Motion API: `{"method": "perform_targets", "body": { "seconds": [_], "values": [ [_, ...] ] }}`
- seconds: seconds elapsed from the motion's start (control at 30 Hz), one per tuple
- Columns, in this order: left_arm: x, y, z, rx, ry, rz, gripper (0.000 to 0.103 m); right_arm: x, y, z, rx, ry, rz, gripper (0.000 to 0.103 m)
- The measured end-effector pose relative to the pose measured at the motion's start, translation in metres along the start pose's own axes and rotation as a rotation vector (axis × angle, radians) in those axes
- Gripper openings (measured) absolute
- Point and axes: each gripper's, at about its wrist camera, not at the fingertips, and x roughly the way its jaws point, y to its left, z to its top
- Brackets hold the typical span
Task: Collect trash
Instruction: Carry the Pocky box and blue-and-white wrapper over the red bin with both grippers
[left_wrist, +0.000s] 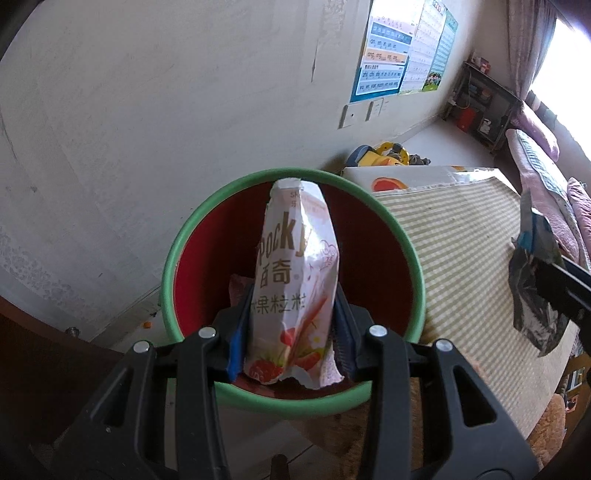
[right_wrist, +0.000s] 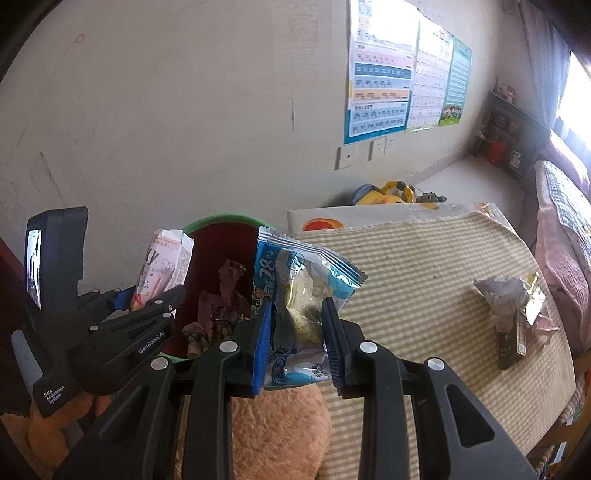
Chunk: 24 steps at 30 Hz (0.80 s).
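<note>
My left gripper is shut on a white and pink Pocky wrapper and holds it upright over the mouth of the red bin with a green rim. In the right wrist view the same gripper and wrapper sit at the bin's left rim. My right gripper is shut on a blue and white snack packet, just right of the bin. Several dark wrappers lie inside the bin. From the left wrist view the packet hangs at the right edge.
A striped green mat covers the table. A crumpled grey wrapper and a small box lie on it at the right. A furry orange cushion sits below my right gripper. Toys lie by the wall; a bed is at right.
</note>
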Motion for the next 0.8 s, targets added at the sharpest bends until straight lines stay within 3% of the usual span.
{"method": "perform_targets", "body": {
  "seconds": [0.8],
  "values": [
    [0.025,0.027,0.011,-0.02,0.017,0.036,0.038,0.037,0.025,0.026,-0.043,0.007,0.034,0.027]
  ]
}}
